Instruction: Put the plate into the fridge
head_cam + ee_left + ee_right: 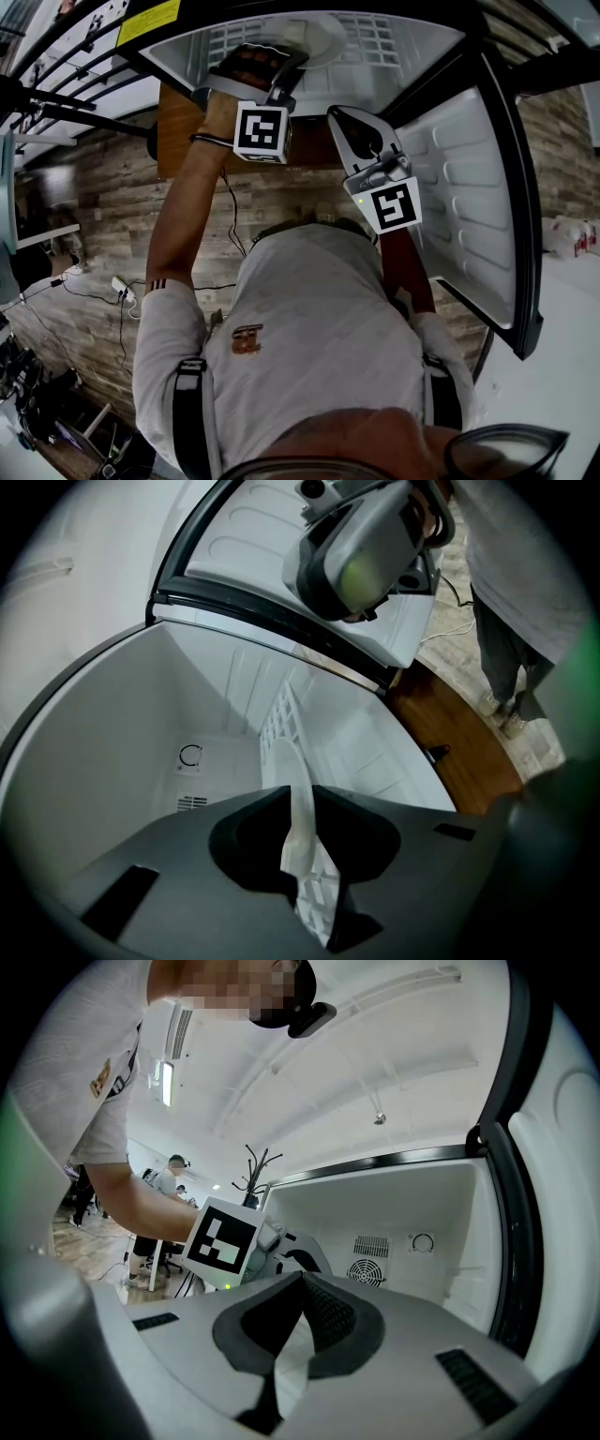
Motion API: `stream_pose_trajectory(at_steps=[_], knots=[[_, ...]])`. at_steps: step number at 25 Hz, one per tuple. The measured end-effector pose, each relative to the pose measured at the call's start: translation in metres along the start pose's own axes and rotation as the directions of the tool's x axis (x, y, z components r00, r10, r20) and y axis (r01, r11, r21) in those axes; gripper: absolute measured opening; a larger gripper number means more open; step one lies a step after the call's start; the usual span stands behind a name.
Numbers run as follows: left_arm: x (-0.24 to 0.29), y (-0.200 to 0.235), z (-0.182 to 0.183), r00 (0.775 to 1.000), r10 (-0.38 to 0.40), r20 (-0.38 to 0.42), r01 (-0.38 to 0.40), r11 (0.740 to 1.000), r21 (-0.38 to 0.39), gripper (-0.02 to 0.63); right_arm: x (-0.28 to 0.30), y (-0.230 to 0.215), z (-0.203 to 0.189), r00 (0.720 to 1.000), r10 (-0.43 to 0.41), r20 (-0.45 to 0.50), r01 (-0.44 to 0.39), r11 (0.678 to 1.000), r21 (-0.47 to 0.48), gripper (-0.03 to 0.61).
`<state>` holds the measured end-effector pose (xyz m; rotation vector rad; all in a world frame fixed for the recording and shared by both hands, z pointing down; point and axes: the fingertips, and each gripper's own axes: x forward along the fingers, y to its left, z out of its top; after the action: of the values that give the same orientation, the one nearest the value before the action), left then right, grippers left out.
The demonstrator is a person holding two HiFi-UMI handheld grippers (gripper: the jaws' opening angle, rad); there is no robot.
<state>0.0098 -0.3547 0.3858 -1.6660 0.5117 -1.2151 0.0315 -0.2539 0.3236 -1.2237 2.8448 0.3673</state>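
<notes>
I think the job is almost done. My left tool (298, 794) is clamped tight on the rim of the plate (302, 850), low in the middle of the left gripper view. The plate is already inside the fridge (412, 42). In the head view it shows at the top middle of the frame, deep in the open white box. It seems to be over the wire shelf (279, 719), but I cannot tell if it touches the shelf or hangs just above it. I guess what is left is to set the plate down flat, let go, and pull my tool out. Maybe I should also close the door (473, 178), which stands wide open on the right side of the head view. My right tool (302, 1281) is squeezed closed with nothing in it. Its tips meet in the lower middle of the right gripper view. It hangs by the fridge opening, near the left tool. The plate is white, thin and round. It looks smooth and hard, so it could slip or chip if I am rough. I see it edge-on, like a thin curved strip. The shelf is a white grid of thin bars. The fridge walls are plain, smooth and white, with a little round dial (190, 757) and a small vent (192, 803) on the back wall. The door has a dark edge and a bumpy white inside. The tools are smooth grey plastic.
</notes>
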Motion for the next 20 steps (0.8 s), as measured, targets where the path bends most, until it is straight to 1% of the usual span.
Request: stream_pose_trajectory(at_steps=[11, 13, 16, 20], knots=[[-0.0006, -0.0062, 0.0027, 0.999, -0.049, 0.004, 0.049, 0.999, 0.016, 0.087, -0.0019, -0.0015, -0.0023, 1.0, -0.001, 0.002, 0.001, 1.0, -0.002, 0.032], [0.0002, -0.0088, 0.0019, 0.998, -0.063, -0.001, 0.063, 0.998, 0.018, 0.122, -0.0022, -0.0012, -0.003, 1.0, -0.002, 0.002, 0.002, 1.0, 0.0, 0.032], [0.0006, -0.0095, 0.0013, 0.998, -0.057, -0.007, 0.057, 0.998, 0.024, 0.121, -0.0024, -0.0003, -0.0036, 1.0, -0.002, 0.001, 0.002, 1.0, -0.001, 0.032], [0.0001, -0.0082, 0.0017, 1.0, -0.028, -0.007, 0.028, 0.999, 0.029, 0.121, -0.0028, 0.0011, -0.0042, 1.0, -0.002, 0.001, 0.002, 1.0, -0.001, 0.032]])
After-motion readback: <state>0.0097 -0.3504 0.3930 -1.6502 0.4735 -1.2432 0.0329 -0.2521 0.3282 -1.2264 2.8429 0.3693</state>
